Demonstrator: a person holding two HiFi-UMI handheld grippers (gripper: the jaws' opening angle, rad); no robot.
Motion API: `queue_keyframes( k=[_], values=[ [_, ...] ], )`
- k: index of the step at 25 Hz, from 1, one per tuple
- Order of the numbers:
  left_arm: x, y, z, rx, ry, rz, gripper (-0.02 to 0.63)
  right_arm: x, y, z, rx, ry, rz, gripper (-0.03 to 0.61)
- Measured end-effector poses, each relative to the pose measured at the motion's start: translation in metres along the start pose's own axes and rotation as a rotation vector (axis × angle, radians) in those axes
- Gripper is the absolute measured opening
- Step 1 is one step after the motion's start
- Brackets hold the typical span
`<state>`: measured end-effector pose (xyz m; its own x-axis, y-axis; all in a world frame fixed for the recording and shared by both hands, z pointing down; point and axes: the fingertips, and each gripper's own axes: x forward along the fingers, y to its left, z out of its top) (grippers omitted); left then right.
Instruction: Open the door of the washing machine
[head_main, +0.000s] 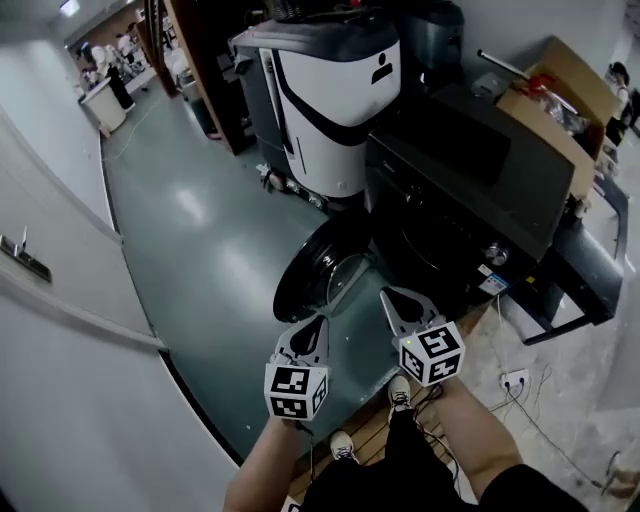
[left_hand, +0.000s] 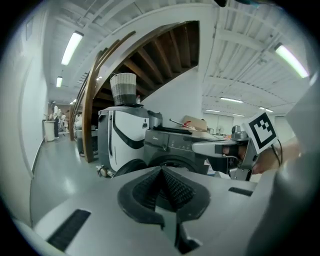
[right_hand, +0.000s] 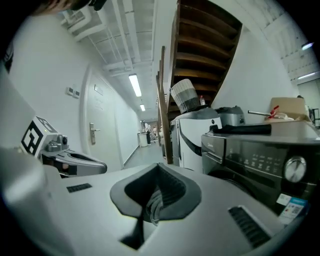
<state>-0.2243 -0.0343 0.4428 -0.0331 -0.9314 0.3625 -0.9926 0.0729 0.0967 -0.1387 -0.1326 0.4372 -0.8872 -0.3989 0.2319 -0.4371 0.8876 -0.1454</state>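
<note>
Head view:
- The washing machine (head_main: 470, 190) is dark, standing centre-right, front facing left and near.
- Its round door (head_main: 322, 268) is already swung open to the left, hanging over the grey-green floor (head_main: 200, 230).
- The left gripper (head_main: 314, 322) and right gripper (head_main: 393, 296) are side by side near the bottom, apart from each other. Both point toward the far side.
- The left tip is just near of the door's lower rim. The right tip is in front of the machine's lower front. I cannot tell whether either touches.
- Beyond the washer is a tall white machine (head_main: 335, 100).
- A cardboard box (head_main: 560, 100) is at the washer's far right.

Left gripper view:
- The left gripper (left_hand: 161, 170) has its two jaws pressed together, ribbed pads meeting, with nothing between them.
- The washing machine (left_hand: 175, 142) lies ahead, with the white machine (left_hand: 122, 132) to its left.
- The right gripper (left_hand: 220, 147) reaches in from the right, level with the washer's front.

Right gripper view:
- The right gripper (right_hand: 157, 167) also has its jaws fully together and holds nothing.
- The washer's control panel fills the right, with a round dial (right_hand: 295, 168) on it.
- The left gripper (right_hand: 75, 162) shows at the left.
- The white machine stands beyond, beside a long corridor.
</note>
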Motion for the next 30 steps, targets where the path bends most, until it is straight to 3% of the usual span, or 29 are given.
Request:
queue_keyframes(
  k=[5,11,16,23,30],
  values=[
    [-0.037,-0.048,0.014,0.039,-0.043,-0.152,0.018,-0.09,0.005,0.016,0.004,-0.059,-0.155,0.017],
    [-0.072,-0.106,0.013,0.074,-0.069,-0.303,0.018,-0.183,0.016,0.008,0.018,-0.079,-0.331,0.017],
    [-0.089,-0.143,0.0,0.093,-0.052,-0.377,0.018,-0.241,0.026,-0.009,0.03,-0.065,-0.425,0.017],
    [-0.11,-0.171,-0.025,0.079,-0.027,-0.443,0.018,-0.285,0.038,-0.039,0.08,-0.038,-0.476,0.017],
    [-0.12,-0.18,-0.048,0.09,0.012,-0.451,0.018,-0.287,0.049,-0.053,0.076,-0.023,-0.448,0.017]
  ],
)
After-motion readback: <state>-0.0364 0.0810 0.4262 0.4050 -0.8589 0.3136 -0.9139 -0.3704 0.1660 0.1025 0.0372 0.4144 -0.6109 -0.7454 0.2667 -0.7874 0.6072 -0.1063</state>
